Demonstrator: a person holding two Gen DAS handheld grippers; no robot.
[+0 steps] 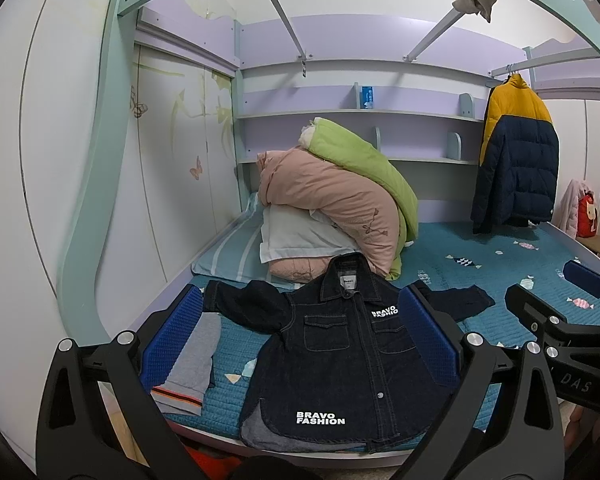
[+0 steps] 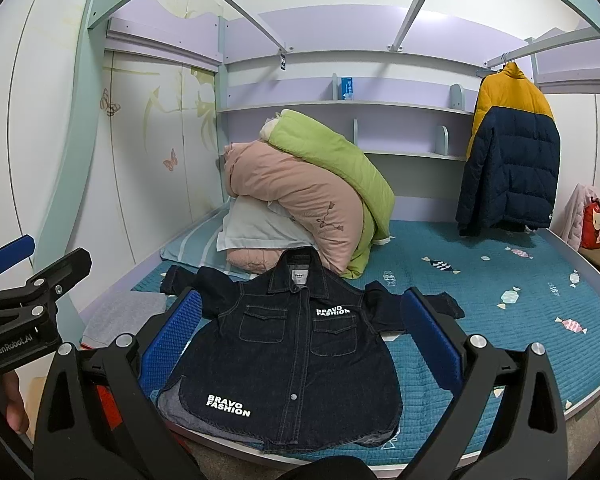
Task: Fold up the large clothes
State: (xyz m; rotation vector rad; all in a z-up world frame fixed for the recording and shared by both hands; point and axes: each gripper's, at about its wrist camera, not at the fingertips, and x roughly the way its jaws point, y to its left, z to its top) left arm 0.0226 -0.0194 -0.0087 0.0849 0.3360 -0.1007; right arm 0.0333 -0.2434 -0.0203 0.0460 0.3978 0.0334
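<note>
A dark denim jacket (image 1: 332, 364) (image 2: 296, 356) with white "BRAVO FASHION" lettering lies flat, front up and buttoned, near the front edge of the bed, sleeves spread to both sides. My left gripper (image 1: 300, 332) is open in front of the jacket, above the bed edge, blue pads wide apart with nothing between them. My right gripper (image 2: 300, 328) is also open, held short of the jacket's hem. Each gripper shows at the side of the other's view: the right gripper (image 1: 560, 292) and the left gripper (image 2: 32, 260).
A grey folded garment (image 1: 192, 360) (image 2: 124, 312) lies left of the jacket. Pink and green quilts (image 1: 340, 200) on a white pillow are piled behind it. A yellow-navy puffer coat (image 1: 516, 160) hangs at the right. The teal bedspread (image 1: 500, 264) stretches to the right.
</note>
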